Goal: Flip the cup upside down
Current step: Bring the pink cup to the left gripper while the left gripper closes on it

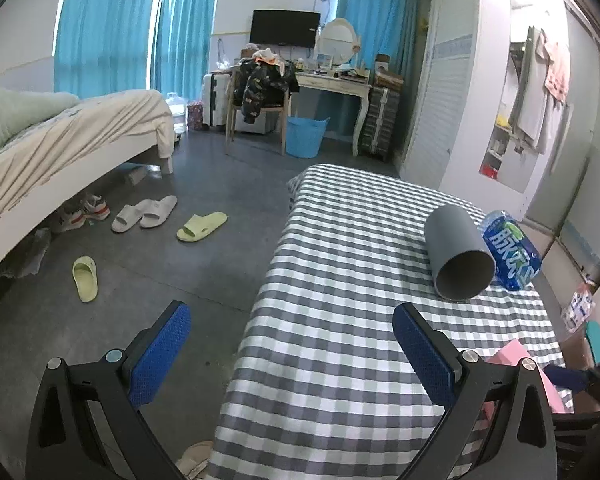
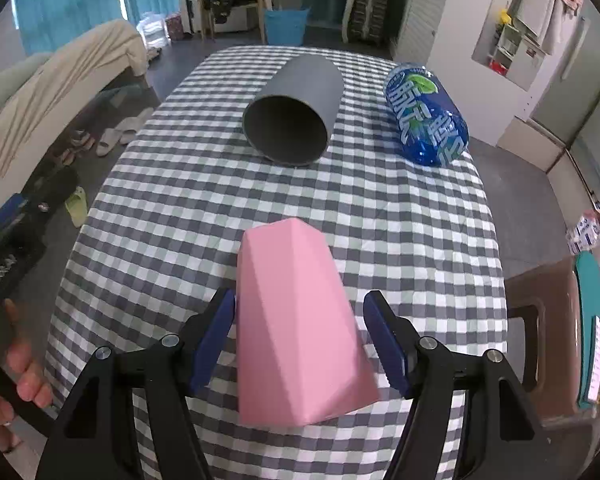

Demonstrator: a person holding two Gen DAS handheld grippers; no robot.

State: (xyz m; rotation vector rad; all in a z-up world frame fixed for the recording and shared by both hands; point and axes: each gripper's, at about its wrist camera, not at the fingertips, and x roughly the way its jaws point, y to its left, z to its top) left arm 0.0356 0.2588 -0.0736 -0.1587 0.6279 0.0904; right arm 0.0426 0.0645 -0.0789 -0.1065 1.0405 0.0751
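Pink faceted cup (image 2: 296, 332) sits low in the centre of the right wrist frame, its narrow closed end pointing up and away and its wider end nearest the camera, between the blue pads of my right hand-held gripper (image 2: 299, 340). The jaws are spread: the left pad lies against or just beside the cup's side, I cannot tell which, while the right pad stands apart from it. The cup is over the checked cloth of the bench (image 2: 400, 232); whether it rests on the cloth I cannot tell.

In the upper centre of that frame a grey cup (image 2: 296, 112) lies on its side, open mouth towards me, with a blue water bottle (image 2: 426, 116) lying near it at the upper right.

My left hand-held gripper (image 1: 292, 354) is spread wide and holds nothing, at the bottom of its own frame over the bench's near left edge, well apart from the grey cup.
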